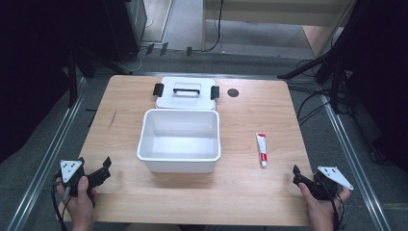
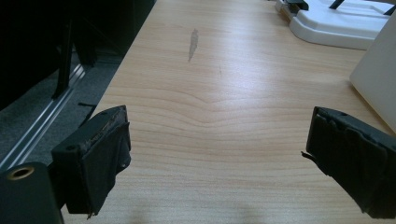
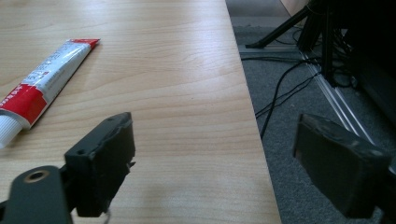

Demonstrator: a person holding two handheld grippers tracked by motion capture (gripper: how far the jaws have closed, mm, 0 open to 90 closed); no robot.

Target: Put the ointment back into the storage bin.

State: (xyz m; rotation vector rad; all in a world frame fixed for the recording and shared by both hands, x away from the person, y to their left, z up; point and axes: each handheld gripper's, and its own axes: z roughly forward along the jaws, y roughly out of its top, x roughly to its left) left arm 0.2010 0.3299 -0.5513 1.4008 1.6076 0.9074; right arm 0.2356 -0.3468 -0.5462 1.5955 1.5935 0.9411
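Toothpaste tube [image 1: 261, 149] looks to be the thing in hand: it lies flat on the table [image 1: 250, 192], just ahead and to the inner side of the right tongs [image 1: 297, 175], with its white cap end nearest them and its red-edged crimped tail pointing away. In the right gripper view the tube [image 3: 44, 79] sits up and to the left of the left-hand jaw, apart from it and not yet between the jaws. The right tongs stand wide apart with nothing in them, low over the table's near right corner, one jaw over the wood and the other out past the table edge.

To do the reach well, the right tongs would probably need to swing inward until the tube lies between the jaws, then come down across its body rather than along it, near the middle, where the flat tube gives the pads something to press. A grip on the cap end alone might let the tail droop and catch the rim of the open white bin [image 1: 179, 142], which stands further inward, well clear of the right tongs.

The left tongs [image 1: 103, 169] are also spread and empty; they rest near the table's near left corner, with the bin ahead and to their inner side and its detached lid [image 1: 186, 98] lying beyond it.
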